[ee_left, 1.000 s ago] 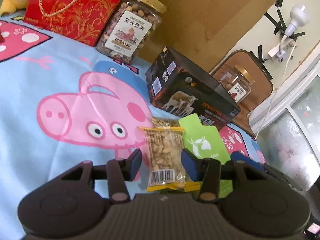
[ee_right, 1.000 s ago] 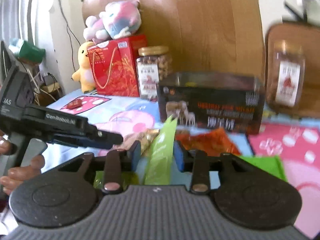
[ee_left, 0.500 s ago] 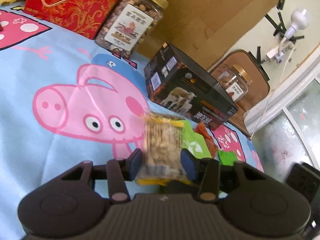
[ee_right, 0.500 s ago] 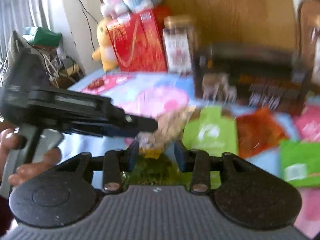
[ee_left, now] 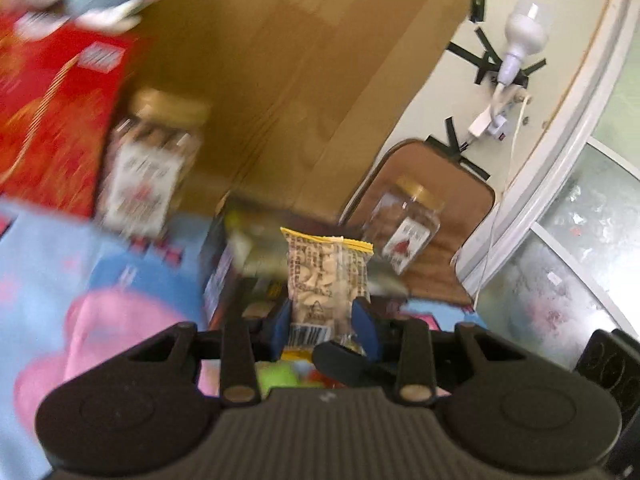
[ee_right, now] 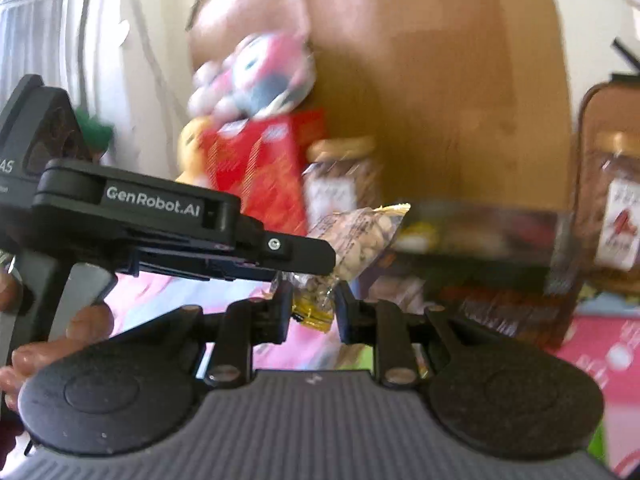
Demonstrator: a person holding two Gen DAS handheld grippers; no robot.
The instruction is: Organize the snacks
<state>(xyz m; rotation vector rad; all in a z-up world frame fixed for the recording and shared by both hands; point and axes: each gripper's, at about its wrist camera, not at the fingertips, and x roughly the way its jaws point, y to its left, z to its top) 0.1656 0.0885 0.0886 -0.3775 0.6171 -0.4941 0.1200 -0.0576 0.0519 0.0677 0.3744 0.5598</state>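
Note:
My left gripper is shut on a clear nut packet with yellow ends and holds it upright, lifted off the cloth. In the right wrist view the same packet sticks out past the left gripper's fingers. My right gripper stands just under the packet's lower yellow end, jaws a little apart around it; I cannot tell if they pinch it. A green pouch lies blurred below.
A black snack box stands behind. Two nut jars, a red gift bag and plush toys line the back before a cardboard sheet. The cartoon-pig cloth covers the table.
My left gripper closed on the nut packet and lifted it off the cloth. My right gripper let go of the green pouch and came up under the packet's lower end.

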